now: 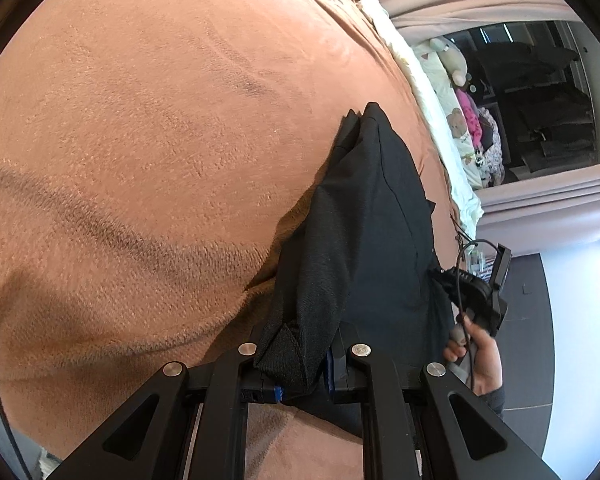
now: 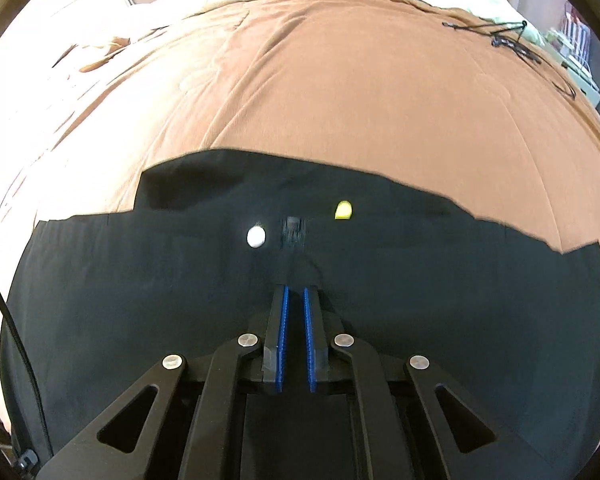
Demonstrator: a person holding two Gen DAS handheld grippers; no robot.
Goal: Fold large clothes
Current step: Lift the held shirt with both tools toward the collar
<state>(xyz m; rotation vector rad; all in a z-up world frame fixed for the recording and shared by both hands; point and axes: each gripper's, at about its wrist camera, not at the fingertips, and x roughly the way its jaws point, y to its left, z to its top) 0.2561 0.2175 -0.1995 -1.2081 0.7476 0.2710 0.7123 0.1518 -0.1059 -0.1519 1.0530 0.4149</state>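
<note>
Ahead of both tools: brown fleece blanket [image 2: 340, 92], spread over the bed and filling most of each view, creased in long soft ridges.

Black garment [image 2: 140, 300]: large, dark, lying flat on the blanket directly under and ahead of the right gripper [image 2: 295, 292]; its far edge runs ragged across the blanket. In the left wrist view the same black garment [image 1: 380, 220] is bunched into a raised fold that leads forward and to the right from the left gripper [image 1: 300, 360].

Left gripper: clenched on a gathered wad of the garment, cloth draped over both fingers and hiding the blue pads.

Right gripper: jaws nearly together, narrow gap between the blue pads [image 2: 283, 340], nothing seen between them; tips at the cloth surface.

Right hand [image 1: 476, 360]: seen right of the left tool, gripping the other handle.

White disc [image 2: 256, 236] and yellow tab [image 2: 343, 210]: small, on the garment ahead of the right tool, with a dark stitched patch between them.

Black cable [image 2: 500, 36]: far right on the blanket.
</note>
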